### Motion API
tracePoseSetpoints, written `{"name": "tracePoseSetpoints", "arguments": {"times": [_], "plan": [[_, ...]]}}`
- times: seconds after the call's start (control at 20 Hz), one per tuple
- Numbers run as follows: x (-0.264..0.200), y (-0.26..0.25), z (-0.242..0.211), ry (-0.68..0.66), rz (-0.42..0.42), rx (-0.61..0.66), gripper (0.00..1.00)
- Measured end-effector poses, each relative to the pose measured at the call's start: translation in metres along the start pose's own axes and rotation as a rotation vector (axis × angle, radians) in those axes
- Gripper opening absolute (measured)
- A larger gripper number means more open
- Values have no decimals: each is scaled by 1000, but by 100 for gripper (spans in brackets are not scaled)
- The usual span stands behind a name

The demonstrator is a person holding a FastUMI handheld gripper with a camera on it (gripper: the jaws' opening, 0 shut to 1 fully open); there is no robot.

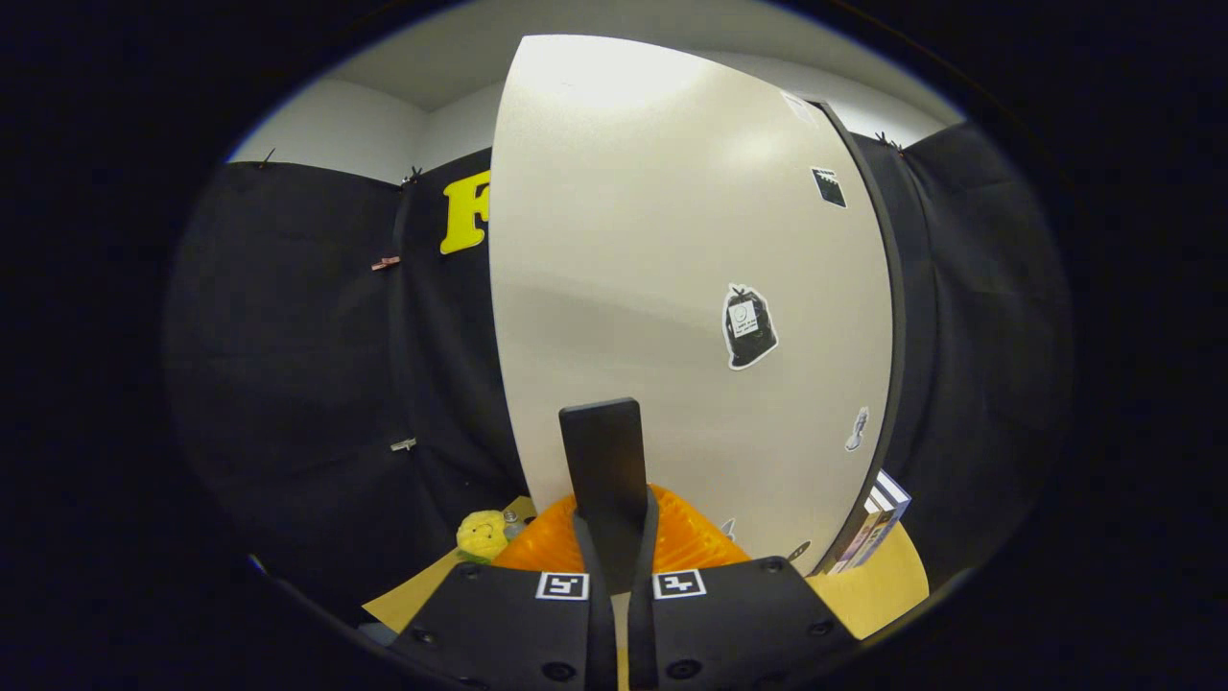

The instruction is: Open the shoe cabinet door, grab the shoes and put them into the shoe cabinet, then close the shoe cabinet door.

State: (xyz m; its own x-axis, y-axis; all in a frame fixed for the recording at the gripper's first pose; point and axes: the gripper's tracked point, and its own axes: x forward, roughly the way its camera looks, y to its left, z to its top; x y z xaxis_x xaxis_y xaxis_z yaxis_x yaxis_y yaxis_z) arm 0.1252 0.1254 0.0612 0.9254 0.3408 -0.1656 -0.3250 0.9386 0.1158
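The white shoe cabinet door [672,250] stands upright right in front of me, with a few stickers [749,326] on its face. A dark cabinet edge [898,317] runs down its right side. I cannot tell whether the door is fully closed. My gripper [602,415] points straight at the lower part of the door. Its two fingers are pressed together into one bar with nothing between them. The fingertips are at or very near the door's surface; I cannot tell whether they touch it.
An orange ribbed thing [686,542] lies beneath the fingers, low against the door. A yellow plush toy [483,534] sits to its left on the wooden surface [883,585]. A few books [878,526] lean at the cabinet's lower right. Black cloth walls surround everything.
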Motion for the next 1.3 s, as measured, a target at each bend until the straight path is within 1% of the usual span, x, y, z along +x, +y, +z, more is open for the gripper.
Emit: {"name": "tracePoseSetpoints", "arguments": {"times": [0.3,0.55,0.85,1.0,1.3], "plan": [[-43,-25,-1,-4,25,8,9],[-73,-53,0,-8,18,11,9],[-103,-89,3,-14,-27,15,9],[-113,-104,5,-22,-54,-6,9],[-129,-137,7,-26,-107,1,11]]}}
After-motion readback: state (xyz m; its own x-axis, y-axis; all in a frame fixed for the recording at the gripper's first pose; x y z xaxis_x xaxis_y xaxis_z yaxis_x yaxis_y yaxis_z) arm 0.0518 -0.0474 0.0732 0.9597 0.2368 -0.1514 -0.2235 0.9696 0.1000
